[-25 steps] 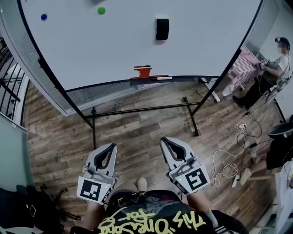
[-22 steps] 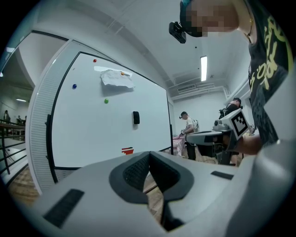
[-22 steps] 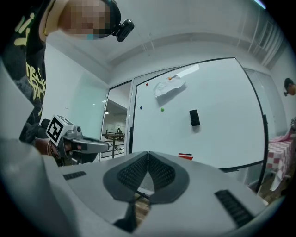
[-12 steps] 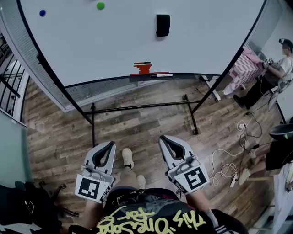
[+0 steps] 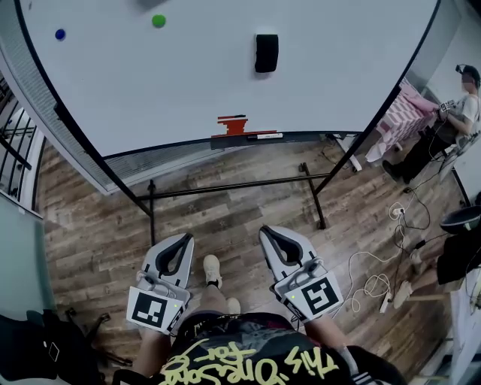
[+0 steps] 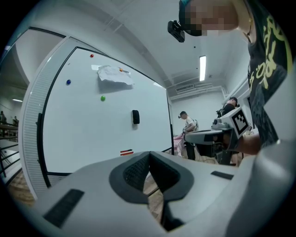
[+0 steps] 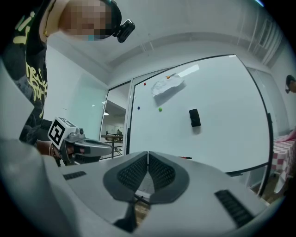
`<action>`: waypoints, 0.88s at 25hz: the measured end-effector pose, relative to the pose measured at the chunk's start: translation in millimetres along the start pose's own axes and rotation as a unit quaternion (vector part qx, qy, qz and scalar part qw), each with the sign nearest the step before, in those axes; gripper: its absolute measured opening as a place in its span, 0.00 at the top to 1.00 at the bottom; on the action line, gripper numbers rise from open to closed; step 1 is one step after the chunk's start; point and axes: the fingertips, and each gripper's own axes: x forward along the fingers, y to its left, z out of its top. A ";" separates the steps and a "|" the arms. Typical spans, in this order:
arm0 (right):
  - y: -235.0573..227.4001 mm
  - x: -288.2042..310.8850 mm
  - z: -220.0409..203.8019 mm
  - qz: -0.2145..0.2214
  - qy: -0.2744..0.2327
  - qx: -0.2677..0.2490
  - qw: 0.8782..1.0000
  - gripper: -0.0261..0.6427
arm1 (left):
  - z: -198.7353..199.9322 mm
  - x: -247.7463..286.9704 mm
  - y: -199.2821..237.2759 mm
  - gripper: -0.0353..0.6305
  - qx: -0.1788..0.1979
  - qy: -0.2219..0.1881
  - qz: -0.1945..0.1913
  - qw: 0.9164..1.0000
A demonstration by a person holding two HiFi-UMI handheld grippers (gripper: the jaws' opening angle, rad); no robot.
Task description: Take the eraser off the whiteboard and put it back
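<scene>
Stepping forward has brought a shoe (image 5: 213,269) further up the wooden floor (image 5: 225,203) between the grippers than a second ago, and the whiteboard (image 5: 188,83) sits slightly differently in the head view. Both the left gripper (image 5: 183,242) and the right gripper (image 5: 269,233) point level at the board from well back, each with its jaws pressed together on nothing. The black eraser (image 5: 266,53) clings upright to the whiteboard, right of its middle and well above the bottom edge, where a red object (image 5: 234,124) and a marker (image 5: 264,136) rest on the ledge; a green magnet (image 5: 158,21) and a blue magnet (image 5: 60,34) sit toward the upper left corner.
</scene>
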 end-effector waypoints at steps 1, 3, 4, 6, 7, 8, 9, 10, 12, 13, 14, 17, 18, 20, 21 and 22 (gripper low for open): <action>-2.3 2.0 -3.8 -0.002 0.010 0.000 1.000 0.95 | -1.0 2.6 3.0 0.94 0.000 0.000 0.000 1.000; -6.6 6.6 -9.0 -0.003 0.021 -0.001 1.000 0.95 | -1.8 8.2 9.1 0.94 0.000 0.000 0.000 1.000; -8.5 9.9 -8.0 -0.003 0.017 -0.002 1.000 0.95 | -1.6 11.3 11.9 0.94 -0.001 -0.001 0.000 1.000; -12.1 15.9 -9.2 -0.003 0.017 -0.003 1.000 0.95 | -1.2 17.4 17.0 0.94 0.000 -0.003 -0.001 1.000; -13.6 18.9 -11.6 -0.004 0.022 -0.003 1.000 0.95 | -1.3 20.1 19.7 0.94 0.000 -0.004 -0.002 1.000; -14.7 22.6 -11.9 -0.004 0.021 -0.003 1.000 0.95 | -1.5 22.6 22.4 0.94 0.000 -0.004 -0.003 1.000; -15.6 27.2 -9.4 -0.004 0.014 -0.004 1.000 0.95 | -1.8 25.1 25.3 0.94 0.000 -0.005 -0.003 1.000; -16.5 32.1 -6.0 -0.003 0.004 -0.004 1.000 0.95 | -2.1 27.7 28.4 0.94 0.000 -0.005 -0.004 1.000; -20.1 39.7 -6.8 -0.003 0.006 -0.007 1.000 0.95 | -2.4 33.3 35.3 0.94 0.000 -0.005 -0.004 1.000; -22.1 43.6 -6.3 -0.003 0.005 -0.007 1.000 0.95 | -2.1 36.4 38.6 0.94 0.000 -0.005 -0.004 1.000; -24.0 48.1 -2.8 -0.003 -0.005 -0.006 1.000 0.95 | -1.6 39.6 41.8 0.94 0.001 -0.006 -0.004 1.000; -29.1 61.2 2.2 -0.003 -0.020 -0.006 1.000 0.95 | -1.2 49.8 51.8 0.94 0.001 -0.008 -0.006 1.000; -30.9 65.9 1.3 -0.003 -0.020 -0.007 1.000 0.95 | -1.8 53.2 55.8 0.94 0.001 -0.007 -0.007 1.000; -35.2 75.5 -1.6 -0.005 -0.016 -0.008 1.000 0.95 | -3.2 60.2 63.9 0.94 0.001 -0.006 -0.009 1.000; -38.0 80.0 -2.8 -0.006 -0.014 -0.009 1.000 0.95 | -3.4 64.0 67.5 0.94 0.000 -0.006 -0.010 1.000; -41.0 84.1 -3.5 -0.008 -0.012 -0.009 1.000 0.95 | -3.4 68.1 70.8 0.94 0.000 -0.006 -0.012 1.000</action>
